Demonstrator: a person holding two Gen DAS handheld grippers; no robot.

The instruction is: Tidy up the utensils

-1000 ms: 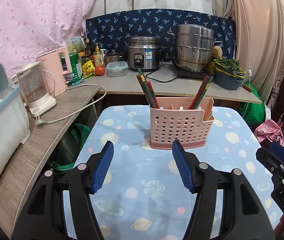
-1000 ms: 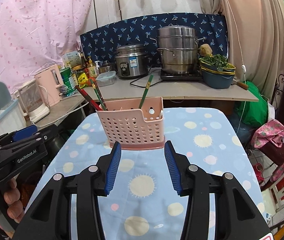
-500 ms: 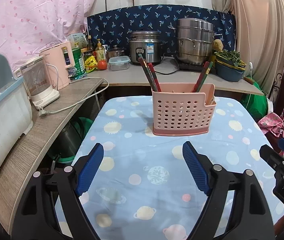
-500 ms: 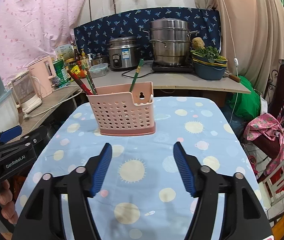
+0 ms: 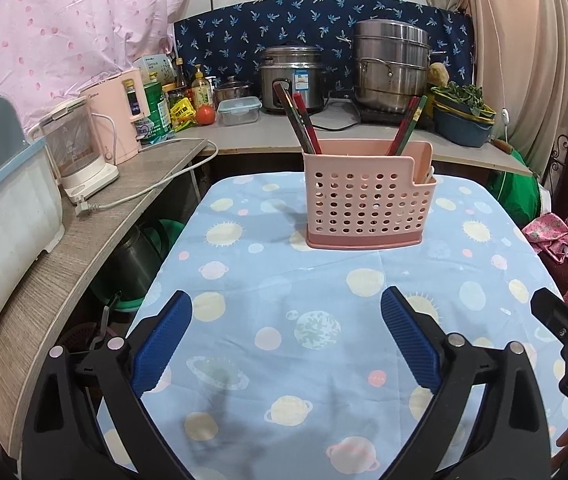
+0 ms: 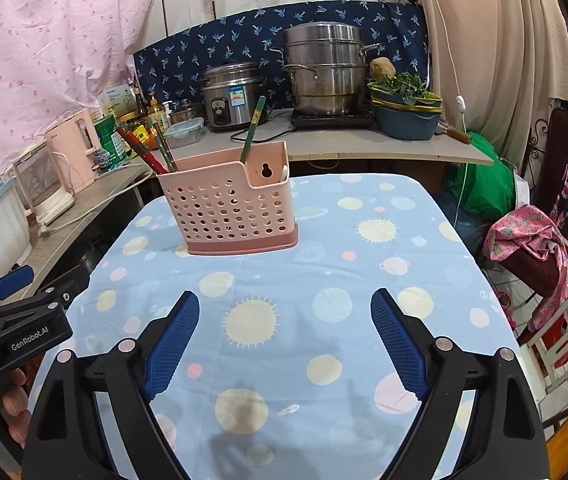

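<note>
Standing upright on the planet-print blue tablecloth (image 5: 323, 360), the pink perforated utensil caddy (image 5: 365, 204) holds two bunches of chopsticks: a red and dark set (image 5: 299, 124) leaning left out of its left section, and a red and green set (image 5: 407, 124) leaning right from farther along. A white handle tip (image 5: 429, 174) peeks from the low-walled section at its right end; what it belongs to cannot be told. Behind, on the counter, sit a clear lidded food box (image 5: 239, 111), a rice cooker (image 5: 293, 76), a stacked steel steamer (image 5: 391, 64) and a blue basin of greens (image 5: 461, 120). The left gripper (image 5: 285, 336) hovers over the cloth with its jaws spread wide and nothing between them; the right gripper (image 6: 284, 336) is likewise wide open and empty, well short of the caddy. Compared with a second ago, both sets of jaws have just been opening from a much narrower gap, both grippers have sunk a little, and the caddy now appears farther from the fingertips. The caddy and its chopsticks have not shifted.
</note>
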